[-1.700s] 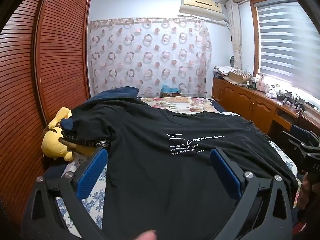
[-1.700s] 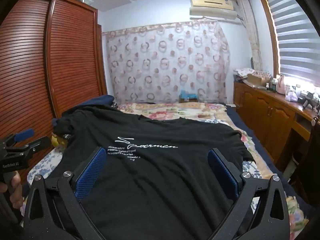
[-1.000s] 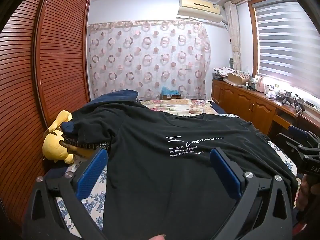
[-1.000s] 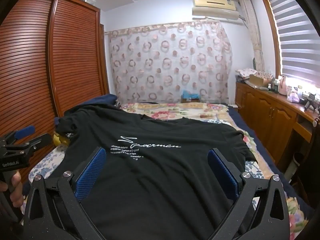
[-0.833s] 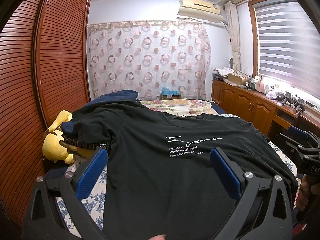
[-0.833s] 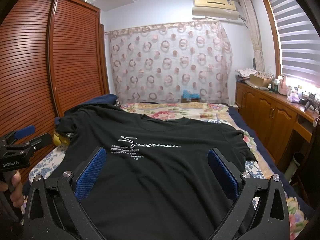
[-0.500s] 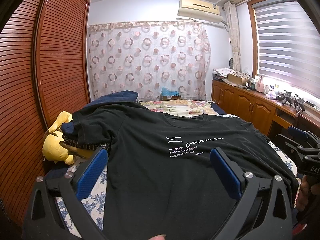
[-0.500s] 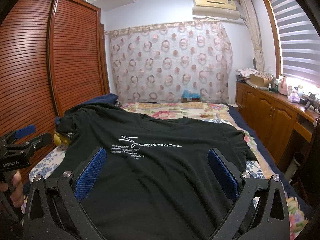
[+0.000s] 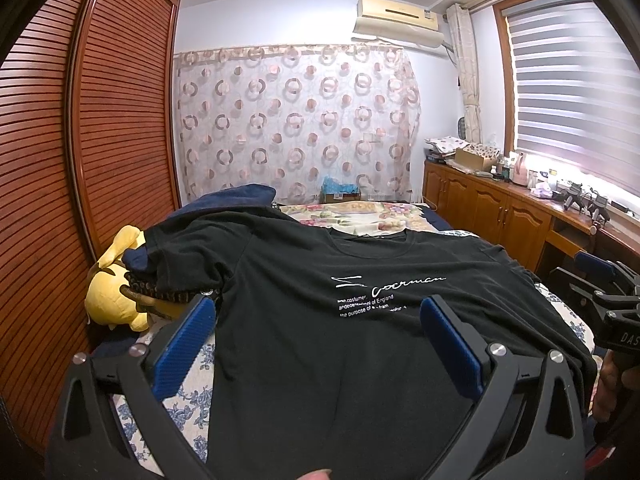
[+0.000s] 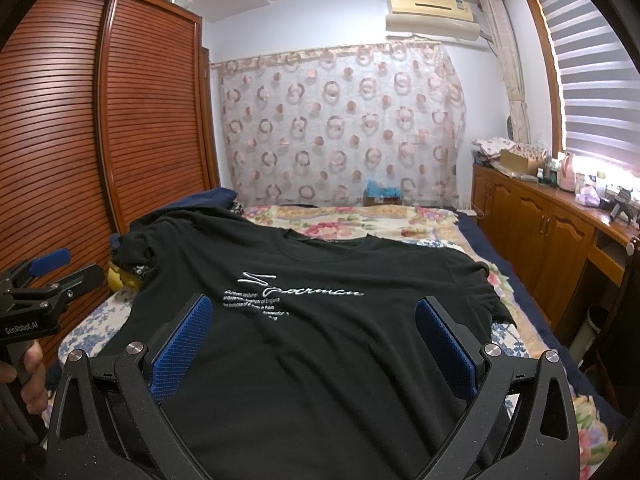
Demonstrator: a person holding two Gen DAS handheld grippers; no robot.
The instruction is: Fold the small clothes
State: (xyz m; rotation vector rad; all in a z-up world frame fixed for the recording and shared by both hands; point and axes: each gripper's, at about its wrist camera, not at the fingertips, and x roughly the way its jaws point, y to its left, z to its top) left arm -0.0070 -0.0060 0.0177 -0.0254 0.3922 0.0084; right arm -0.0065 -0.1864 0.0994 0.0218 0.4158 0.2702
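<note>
Both grippers spread above the black T-shirt (image 9: 320, 340); only left view shows yellow plush (image 9: 108, 300).

floral bed (image 10: 400, 220), black T-shirt (image 10: 320, 340), yellow plush (image 9: 108, 300)

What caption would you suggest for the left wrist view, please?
Open left gripper above a black T-shirt spread flat on the bed.
</note>
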